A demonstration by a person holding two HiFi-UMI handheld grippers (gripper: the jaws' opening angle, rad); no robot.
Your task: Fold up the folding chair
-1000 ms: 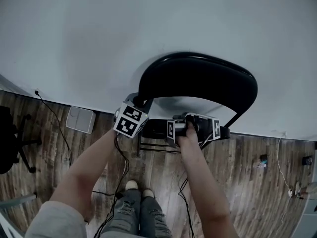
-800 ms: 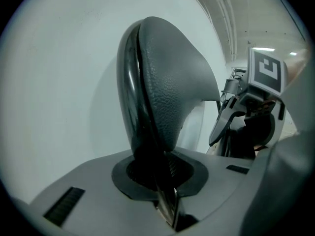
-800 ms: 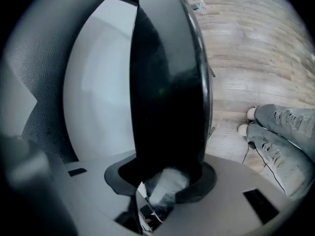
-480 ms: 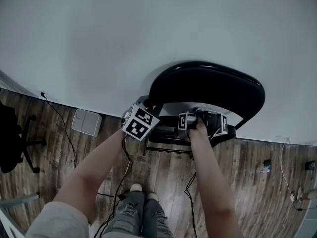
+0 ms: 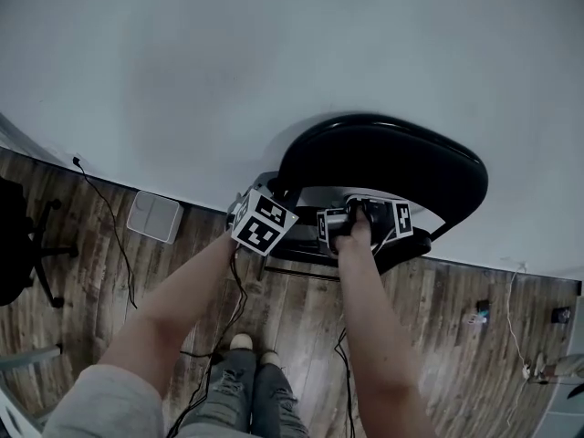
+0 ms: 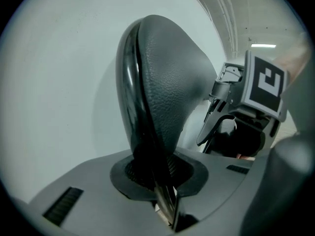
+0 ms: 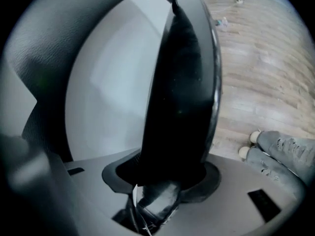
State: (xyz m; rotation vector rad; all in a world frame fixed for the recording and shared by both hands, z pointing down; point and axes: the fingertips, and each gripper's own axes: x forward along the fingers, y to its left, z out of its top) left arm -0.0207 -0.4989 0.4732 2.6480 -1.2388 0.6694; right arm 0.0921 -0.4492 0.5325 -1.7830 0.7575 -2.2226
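Indoors, a person is standing on a wood-plank floor (image 5: 447,327) and facing a white wall (image 5: 274,53), with a black folding chair (image 5: 383,158) set close against it. Both forearms are reaching forward to the chair, one gripper in each hand. On the person's left side, the left gripper (image 5: 270,199) is pinching the glossy black frame tube (image 6: 129,97) that is running along the edge of the padded backrest (image 6: 170,77). Its jaws are nearly together, having just been easing open a touch, and the pads are pressing on the tube between them. Lower down, the right gripper (image 5: 363,215) is holding the seat (image 7: 182,82). Its jaws are standing fairly wide and have just been opening further, with the seat's thick rim filling the gap and touching both pads. In the right gripper view the seat is standing steeply on edge and tipping toward the backrest, with a band of wall showing between the two. In the left gripper view the right gripper's marker cube is showing just beyond the backrest's far edge. Shoes (image 5: 242,341) and jeans are showing below the chair in the head view. A pale square box (image 5: 152,217) is lying on the floor by the wall to the left, with a dark cable (image 5: 100,208) trailing past it.
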